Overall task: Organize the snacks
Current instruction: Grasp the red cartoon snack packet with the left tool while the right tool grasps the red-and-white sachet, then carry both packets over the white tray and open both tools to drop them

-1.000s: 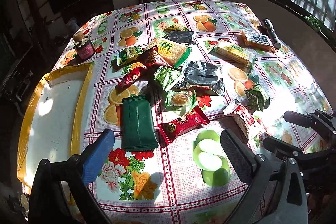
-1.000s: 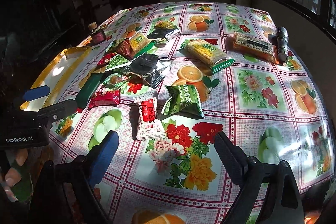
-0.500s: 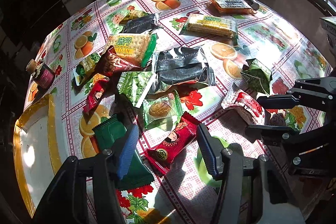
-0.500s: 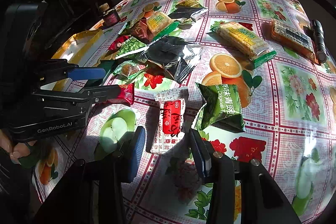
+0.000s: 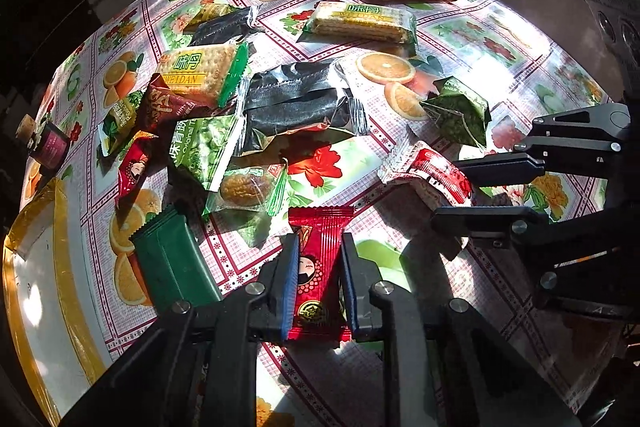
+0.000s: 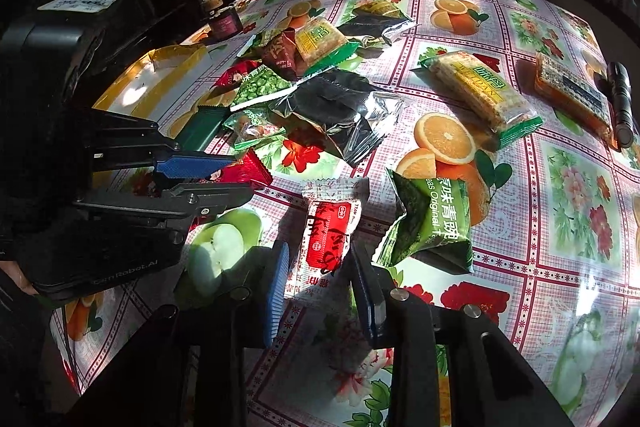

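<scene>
Many snack packets lie on a fruit-print tablecloth (image 5: 472, 39). My left gripper (image 5: 318, 259) is shut on a red packet with a doll face (image 5: 318, 267); it also shows in the right wrist view (image 6: 240, 171). My right gripper (image 6: 320, 267) straddles a red-and-white packet (image 6: 330, 227), with its jaws close to the packet's sides but a gap still showing. That packet also shows in the left wrist view (image 5: 428, 167). A green pea packet (image 6: 432, 223) lies just right of it.
A yellow-rimmed white tray (image 5: 66, 259) sits at the table's left. A dark green packet (image 5: 172, 259), black foil packets (image 5: 296, 103), cracker packs (image 5: 360, 23), a small jar (image 5: 48, 143) and a black flashlight (image 6: 620, 99) lie around.
Both grippers have moved down and forward to the table and narrowed. The left closed onto the red doll-face packet; the right came around the red-and-white packet.
</scene>
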The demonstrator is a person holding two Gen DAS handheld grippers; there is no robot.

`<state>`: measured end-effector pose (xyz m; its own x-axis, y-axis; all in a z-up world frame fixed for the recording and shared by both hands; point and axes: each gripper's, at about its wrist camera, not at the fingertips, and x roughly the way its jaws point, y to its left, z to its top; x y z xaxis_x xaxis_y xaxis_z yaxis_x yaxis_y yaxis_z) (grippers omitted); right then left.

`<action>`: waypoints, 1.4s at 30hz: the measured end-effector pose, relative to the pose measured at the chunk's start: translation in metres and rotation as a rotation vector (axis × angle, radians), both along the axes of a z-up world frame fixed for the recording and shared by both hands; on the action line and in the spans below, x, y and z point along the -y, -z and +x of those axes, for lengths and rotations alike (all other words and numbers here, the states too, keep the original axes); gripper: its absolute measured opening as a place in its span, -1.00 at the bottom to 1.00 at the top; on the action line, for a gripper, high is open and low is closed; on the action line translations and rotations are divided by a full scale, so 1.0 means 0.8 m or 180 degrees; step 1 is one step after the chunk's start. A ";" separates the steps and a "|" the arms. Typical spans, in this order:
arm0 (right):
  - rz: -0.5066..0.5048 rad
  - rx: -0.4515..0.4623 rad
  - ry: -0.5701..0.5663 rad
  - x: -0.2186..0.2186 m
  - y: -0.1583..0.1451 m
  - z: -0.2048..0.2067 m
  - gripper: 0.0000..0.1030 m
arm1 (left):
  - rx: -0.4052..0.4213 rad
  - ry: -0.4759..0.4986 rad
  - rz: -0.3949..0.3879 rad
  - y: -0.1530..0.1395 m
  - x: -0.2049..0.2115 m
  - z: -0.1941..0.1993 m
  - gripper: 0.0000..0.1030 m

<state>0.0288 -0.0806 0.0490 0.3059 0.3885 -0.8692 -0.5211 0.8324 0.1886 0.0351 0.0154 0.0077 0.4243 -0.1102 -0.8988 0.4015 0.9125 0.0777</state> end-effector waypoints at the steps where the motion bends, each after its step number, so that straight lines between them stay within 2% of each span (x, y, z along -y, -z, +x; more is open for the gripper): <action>1: 0.0030 -0.0010 0.0010 0.001 -0.001 -0.001 -0.45 | 0.0007 -0.0040 -0.0036 -0.002 -0.001 -0.003 -0.64; 12: 0.0308 0.0057 0.0135 0.013 -0.028 -0.025 -0.49 | 0.0261 -0.0659 -0.0451 -0.050 -0.042 -0.057 -0.63; 19: 0.0441 0.0094 -0.0005 -0.018 -0.046 -0.038 -0.49 | 0.0350 -0.1167 -0.0640 -0.066 -0.098 -0.089 -0.63; 31: 0.0483 0.0052 -0.0260 -0.070 -0.050 -0.056 -0.49 | 0.0401 -0.1591 -0.0753 -0.073 -0.157 -0.121 -0.63; 42: 0.0545 0.0052 -0.0552 -0.124 -0.058 -0.065 -0.49 | 0.0508 -0.1948 -0.0705 -0.083 -0.200 -0.143 -0.63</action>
